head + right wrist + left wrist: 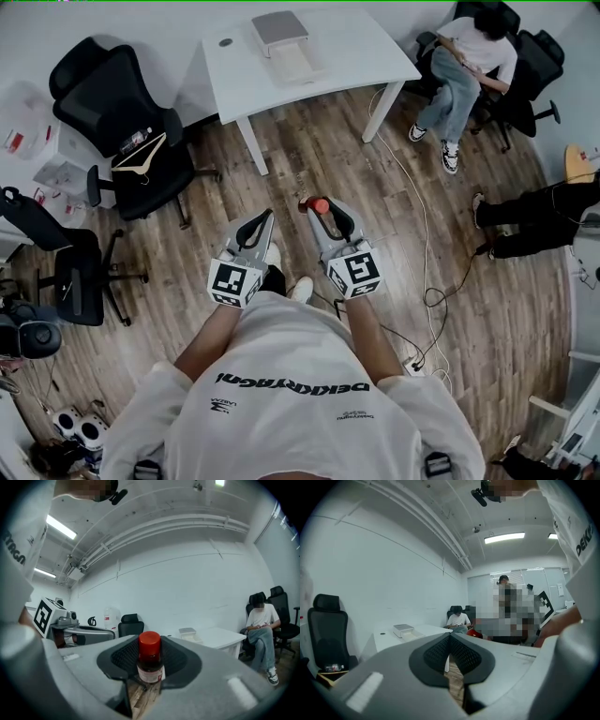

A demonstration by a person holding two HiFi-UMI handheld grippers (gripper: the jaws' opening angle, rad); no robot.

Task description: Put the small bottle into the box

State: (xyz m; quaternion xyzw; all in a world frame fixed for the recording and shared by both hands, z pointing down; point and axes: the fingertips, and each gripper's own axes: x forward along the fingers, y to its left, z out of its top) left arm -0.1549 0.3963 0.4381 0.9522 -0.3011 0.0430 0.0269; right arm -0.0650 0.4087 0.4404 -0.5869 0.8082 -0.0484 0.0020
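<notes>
The small bottle (320, 205) has a red cap and a pale label. It stands upright between the jaws of my right gripper (325, 212), which is shut on it. The right gripper view shows the bottle (150, 663) held at its body by the pads of the right gripper (150, 670). Beside it, my left gripper (263, 220) is held at the same height with nothing in it. Its pads (440, 651) meet at the tip of the left gripper (449, 640). The grey-lidded box (279, 30) lies on the white table (356, 47) ahead, seen small in both gripper views (403, 630) (187, 633).
Black office chairs (122, 122) (66, 267) stand at the left, one with a wooden hanger (141, 159) on its seat. A person (464, 66) sits at the table's right end. Another person's legs (534, 220) reach in from the right. A cable (427, 262) runs across the wooden floor.
</notes>
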